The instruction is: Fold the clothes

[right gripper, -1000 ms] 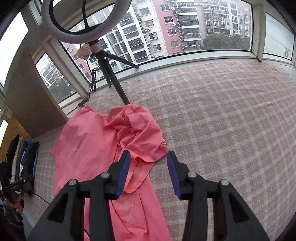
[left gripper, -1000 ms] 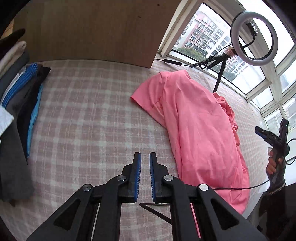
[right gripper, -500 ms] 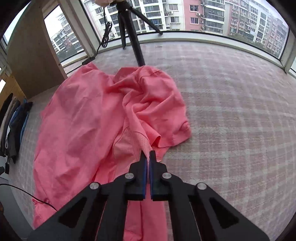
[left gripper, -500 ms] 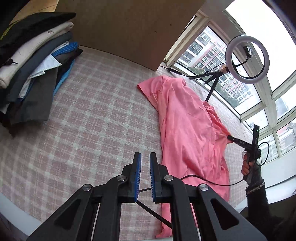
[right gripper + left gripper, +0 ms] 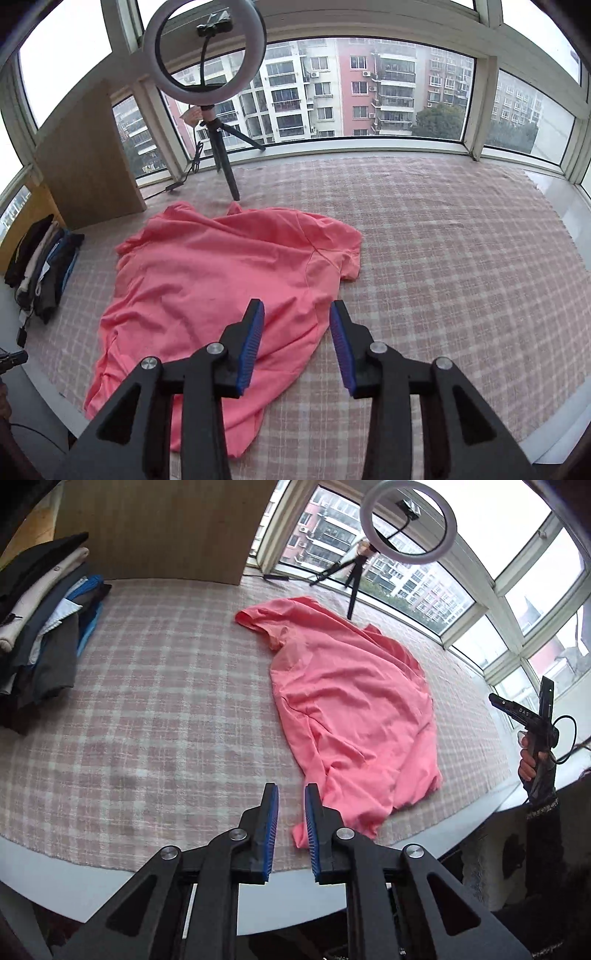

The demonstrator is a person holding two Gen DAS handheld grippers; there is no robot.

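A rumpled coral-pink T-shirt [image 5: 221,280] lies spread on the pink-and-white checked cloth surface [image 5: 443,258]. The right gripper [image 5: 297,314] hovers over its 5 o'clock edge, jaws wide apart, empty. The left gripper [image 5: 291,797] hangs beside the hem, jaws slightly parted, empty. A stack of folded dark clothes [image 5: 40,627] sits at 9 o'clock.

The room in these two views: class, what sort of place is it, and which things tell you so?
Probably a flat's glazed bay window platform, set up for filming. A pink T-shirt lies on a checked cloth, a stack of folded clothes sits nearby, and a ring light stands before apartment blocks outside.
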